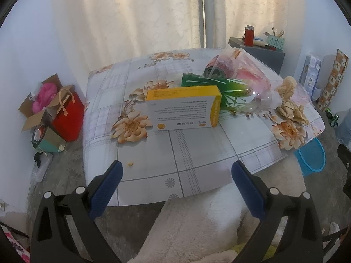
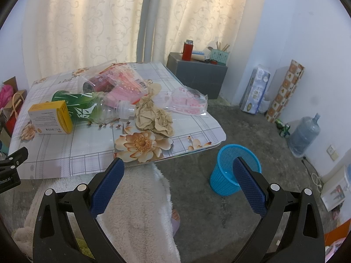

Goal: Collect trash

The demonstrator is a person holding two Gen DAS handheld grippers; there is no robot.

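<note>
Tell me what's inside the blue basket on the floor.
The blue basket looks empty: the right wrist view shows only bare mesh wall and some of its bottom. The right gripper's finger covers part of the inside, so that patch cannot be checked.

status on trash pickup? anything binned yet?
Done: nothing that shows; what shows of the blue bin's inside looks empty. In hand: nothing; left gripper and right gripper are both open, short of the table. Left: yellow box, green bottle, crumpled paper, plastic bags, all on the table.
</note>
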